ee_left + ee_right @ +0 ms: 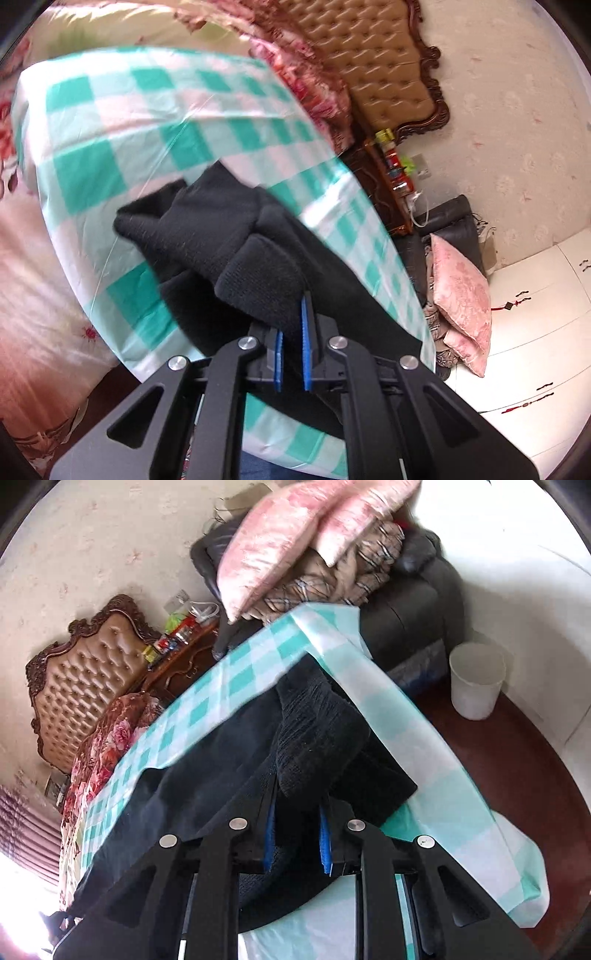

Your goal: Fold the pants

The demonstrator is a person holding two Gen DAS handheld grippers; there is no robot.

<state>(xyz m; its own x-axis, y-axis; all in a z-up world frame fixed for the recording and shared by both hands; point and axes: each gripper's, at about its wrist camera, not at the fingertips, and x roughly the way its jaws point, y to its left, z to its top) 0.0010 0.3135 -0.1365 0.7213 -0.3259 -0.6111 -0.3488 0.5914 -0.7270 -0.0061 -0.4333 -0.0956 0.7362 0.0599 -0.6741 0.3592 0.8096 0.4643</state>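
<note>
Black knit pants (207,229) lie on a green-and-white checked cloth (122,125) spread over the bed. My left gripper (291,328) is shut on a bunched fold of the pants, with fabric draped over its blue pads (306,332). In the right wrist view the pants (207,760) stretch across the same checked cloth (424,731). My right gripper (297,805) is shut on another thick fold of the pants, which hides its fingertips.
A floral quilt (317,92) and tufted tan headboard (373,55) lie beyond the cloth. A wooden nightstand (181,657) with small items, a dark chair (410,602) piled with pink pillows (273,535), and a white bin (476,679) on the floor stand nearby.
</note>
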